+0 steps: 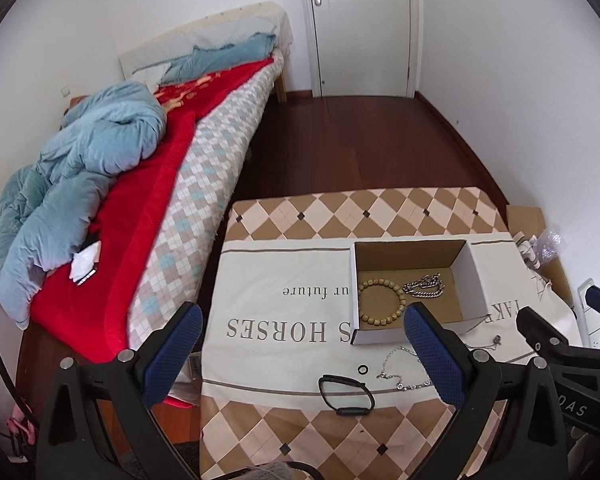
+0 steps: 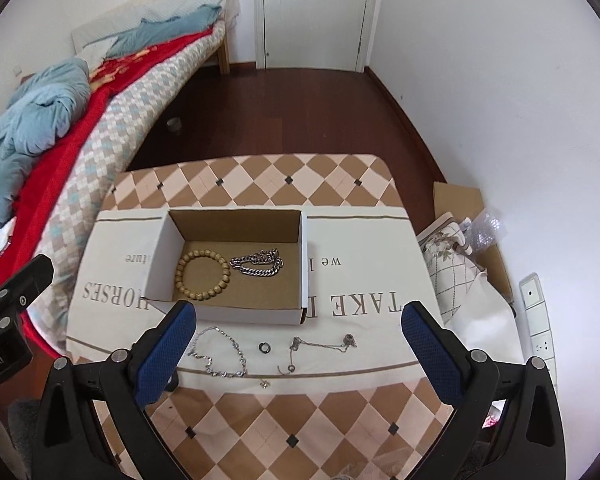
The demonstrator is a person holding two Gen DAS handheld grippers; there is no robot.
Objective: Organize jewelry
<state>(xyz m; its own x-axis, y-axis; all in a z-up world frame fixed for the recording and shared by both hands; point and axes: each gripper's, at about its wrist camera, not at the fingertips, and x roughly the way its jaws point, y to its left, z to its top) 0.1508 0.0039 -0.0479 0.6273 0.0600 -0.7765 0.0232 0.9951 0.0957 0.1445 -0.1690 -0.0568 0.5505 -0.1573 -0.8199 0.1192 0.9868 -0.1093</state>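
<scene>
An open cardboard box (image 2: 305, 264) (image 1: 353, 280) sits on a printed cloth and holds a wooden bead bracelet (image 2: 202, 275) (image 1: 381, 302) and a thick silver chain (image 2: 259, 263) (image 1: 425, 287). In front of it lie a thin silver necklace (image 2: 220, 354) (image 1: 396, 364), a small black ring (image 2: 264, 346) (image 1: 363, 369), a fine chain with a pendant (image 2: 320, 346) and a black bangle (image 1: 345, 395). My left gripper (image 1: 304, 354) is open and empty above the cloth's near edge. My right gripper (image 2: 300, 348) is open and empty above the loose jewelry.
The table (image 2: 284, 432) has a checkered cover. A bed (image 1: 172, 200) with a red blanket and blue quilt stands left. A power strip (image 2: 538, 320), a bag and cardboard lie on the floor at right. A white door (image 2: 316, 12) is at the back.
</scene>
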